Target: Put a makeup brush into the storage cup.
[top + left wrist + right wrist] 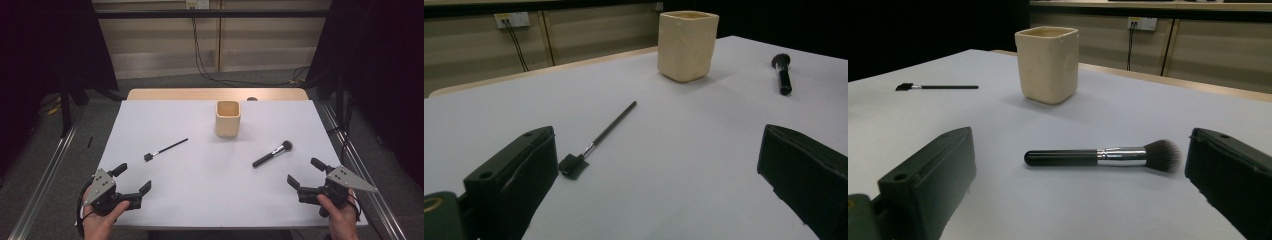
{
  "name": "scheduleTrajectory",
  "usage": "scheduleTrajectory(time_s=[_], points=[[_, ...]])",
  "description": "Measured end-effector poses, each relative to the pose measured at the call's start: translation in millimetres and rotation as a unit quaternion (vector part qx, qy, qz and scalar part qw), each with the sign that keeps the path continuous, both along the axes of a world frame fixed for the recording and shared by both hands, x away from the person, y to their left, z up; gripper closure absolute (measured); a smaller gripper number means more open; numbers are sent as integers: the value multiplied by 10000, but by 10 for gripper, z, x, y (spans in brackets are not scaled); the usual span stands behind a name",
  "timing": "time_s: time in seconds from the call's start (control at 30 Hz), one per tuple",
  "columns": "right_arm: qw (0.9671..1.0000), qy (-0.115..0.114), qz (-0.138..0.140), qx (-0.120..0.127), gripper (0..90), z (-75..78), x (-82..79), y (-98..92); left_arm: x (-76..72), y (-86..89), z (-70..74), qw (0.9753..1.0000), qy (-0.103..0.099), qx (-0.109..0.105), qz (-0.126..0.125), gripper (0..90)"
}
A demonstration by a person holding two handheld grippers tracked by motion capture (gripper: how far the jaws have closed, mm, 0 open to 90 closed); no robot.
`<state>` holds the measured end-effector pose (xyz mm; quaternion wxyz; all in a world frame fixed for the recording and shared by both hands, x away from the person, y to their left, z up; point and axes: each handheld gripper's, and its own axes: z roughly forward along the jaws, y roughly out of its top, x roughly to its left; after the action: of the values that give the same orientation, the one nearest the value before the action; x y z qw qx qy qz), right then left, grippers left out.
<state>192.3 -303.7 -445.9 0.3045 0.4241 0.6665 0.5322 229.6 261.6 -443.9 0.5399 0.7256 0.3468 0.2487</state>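
A cream square cup (228,118) (687,45) (1048,64) stands upright at the middle back of the white table (210,190). A thin black brush with a small flat head (166,149) (596,140) (936,87) lies left of it. A thick black-handled powder brush (272,153) (1104,156) (781,74) lies to the cup's right. My left gripper (133,179) (654,180) rests open near the front left corner, behind the thin brush. My right gripper (305,173) (1078,180) is open near the front right, jaws either side of the powder brush's line, holding nothing.
A wooden strip (215,94) edges the table's far side, with a wall, cables (200,55) and a socket (512,19) beyond. Metal rails (45,175) run along both sides of the table on the floor.
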Motion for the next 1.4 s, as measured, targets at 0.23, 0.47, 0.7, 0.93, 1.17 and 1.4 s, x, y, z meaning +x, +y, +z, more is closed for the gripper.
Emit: scheduleTrajectory(time_s=[0.23, 0.47, 0.7, 0.93, 1.17, 1.4], points=[[10000, 47, 52, 8, 0, -8, 12, -2, 18, 30, 9, 9999, 106, -64, 40, 32], [9999, 63, 98, 26, 0, -16, 21, 9, 22, 47, 27, 9999, 121, -16, 42, 31], [9999, 51, 104, 57, 0, -9, 8, 25, 24, 220, 111, 9994, -8, -156, 294, 30], [9999, 41, 149, 42, 0, -7, 10, 48, 81, 205, 205, 9997, -101, -128, 200, 30], [9998, 24, 178, 39, 0, -7, 11, 48, 184, 106, 204, 10000, 17, 2, -6, 31], [9998, 4, 167, 70, 0, -10, 16, 51, 322, 53, 268, 10000, -42, 57, -70, 31]])
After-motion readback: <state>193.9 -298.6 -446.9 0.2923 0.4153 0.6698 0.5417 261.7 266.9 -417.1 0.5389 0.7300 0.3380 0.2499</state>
